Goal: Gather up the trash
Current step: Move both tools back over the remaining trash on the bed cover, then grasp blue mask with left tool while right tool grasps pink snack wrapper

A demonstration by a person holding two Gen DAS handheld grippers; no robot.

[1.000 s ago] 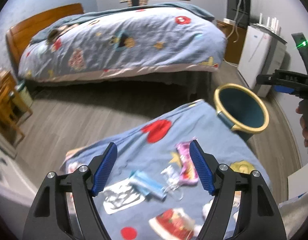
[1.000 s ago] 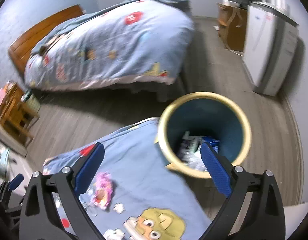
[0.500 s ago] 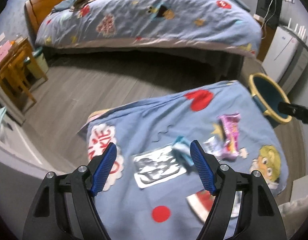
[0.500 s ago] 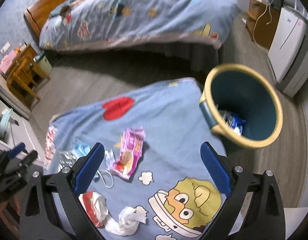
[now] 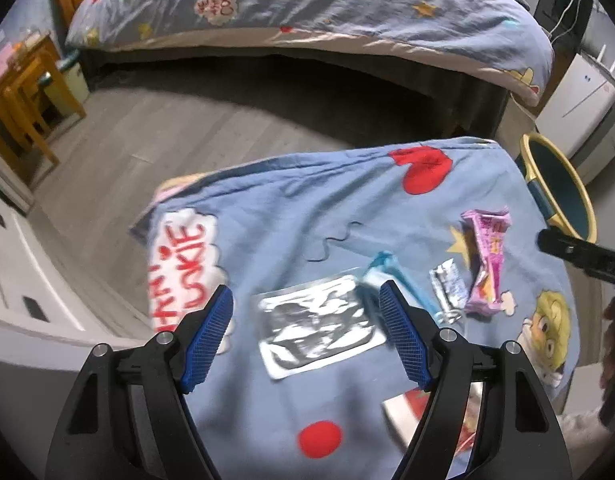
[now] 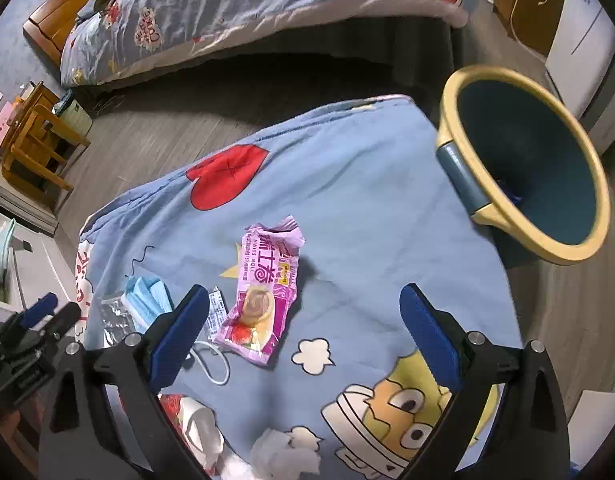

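While both hand-held grippers gape empty, a crinkled silver foil packet (image 5: 321,326) (flat, rectangular) lies on soft cloth (image 5: 275,216).

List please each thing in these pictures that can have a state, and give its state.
left claw: open, empty, above the silver wrapper.
right claw: open, empty.
silver wrapper: flat on the bedspread.
pink Swiss roll wrapper: torn open, crumpled, lying on the bedspread.
blue face mask: folded, loop loose.
white tissue: crumpled.
trash bin: uncovered, beside the bed, some trash inside.
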